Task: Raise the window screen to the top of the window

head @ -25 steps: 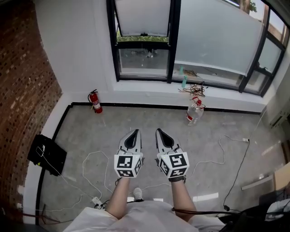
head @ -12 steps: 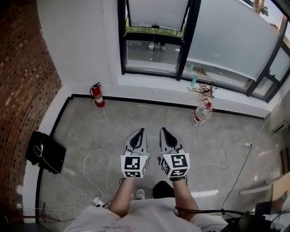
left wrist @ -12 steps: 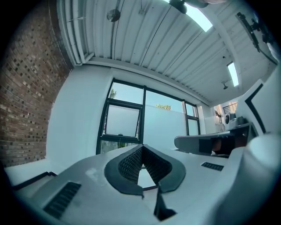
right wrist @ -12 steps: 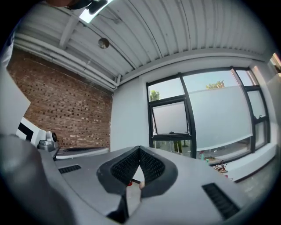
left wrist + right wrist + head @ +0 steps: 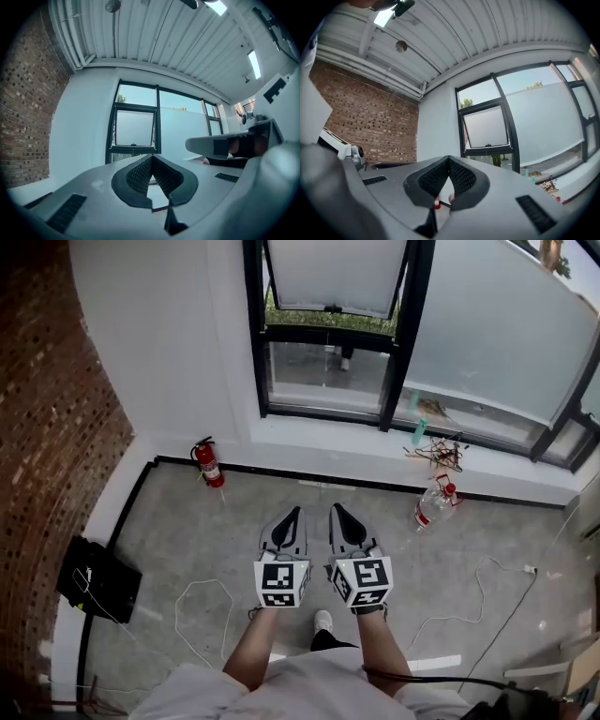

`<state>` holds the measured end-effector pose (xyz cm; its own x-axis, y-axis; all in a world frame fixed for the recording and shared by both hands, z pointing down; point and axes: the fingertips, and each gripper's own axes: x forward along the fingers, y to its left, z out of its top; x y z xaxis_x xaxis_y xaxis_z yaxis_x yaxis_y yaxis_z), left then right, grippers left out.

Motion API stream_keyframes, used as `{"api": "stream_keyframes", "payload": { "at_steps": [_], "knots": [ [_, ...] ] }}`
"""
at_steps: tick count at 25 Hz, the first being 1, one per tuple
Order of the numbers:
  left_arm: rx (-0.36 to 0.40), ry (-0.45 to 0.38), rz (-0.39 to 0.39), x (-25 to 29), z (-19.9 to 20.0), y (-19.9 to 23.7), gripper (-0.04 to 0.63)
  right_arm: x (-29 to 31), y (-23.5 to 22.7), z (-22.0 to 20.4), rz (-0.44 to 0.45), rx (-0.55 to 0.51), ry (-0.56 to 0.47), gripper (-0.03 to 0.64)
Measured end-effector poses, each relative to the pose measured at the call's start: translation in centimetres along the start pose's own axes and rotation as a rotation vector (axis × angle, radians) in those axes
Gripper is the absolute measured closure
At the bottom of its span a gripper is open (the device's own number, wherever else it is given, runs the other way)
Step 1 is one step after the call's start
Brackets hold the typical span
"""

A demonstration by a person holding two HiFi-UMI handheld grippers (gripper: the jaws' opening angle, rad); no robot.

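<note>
Both grippers are level and side by side above the grey concrete floor [image 5: 234, 531], pointing at the window wall. Left gripper [image 5: 292, 514]: jaws closed, nothing between them. Right gripper [image 5: 336, 510]: jaws also together, empty. The pale frosted window screen [image 5: 336, 273] sits in the black-framed window [image 5: 255, 343], well ahead of both grippers and untouched. A red fire extinguisher [image 5: 208, 463] stands by the wall, to the left.
</note>
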<state>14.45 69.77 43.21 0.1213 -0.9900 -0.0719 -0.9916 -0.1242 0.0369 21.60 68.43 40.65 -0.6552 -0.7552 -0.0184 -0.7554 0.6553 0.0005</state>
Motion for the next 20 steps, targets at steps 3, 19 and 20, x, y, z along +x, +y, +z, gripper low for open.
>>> {"api": "stream_keyframes", "payload": {
  "at_steps": [3,19,20],
  "knots": [
    [-0.014,-0.029,0.014,5.6,1.4,0.3,0.606,4.0,-4.5,2.2,0.01,-0.002,-0.046,0.618],
    [-0.016,0.033,0.097,21.6,-2.3,8.8,0.606,21.4,-12.7,-3.2,0.06,0.095,0.045,0.618],
    [-0.015,0.031,0.093,22.8,-2.6,9.6,0.606,22.8,-12.7,-3.6,0.061,0.086,0.055,0.618]
  ]
}}
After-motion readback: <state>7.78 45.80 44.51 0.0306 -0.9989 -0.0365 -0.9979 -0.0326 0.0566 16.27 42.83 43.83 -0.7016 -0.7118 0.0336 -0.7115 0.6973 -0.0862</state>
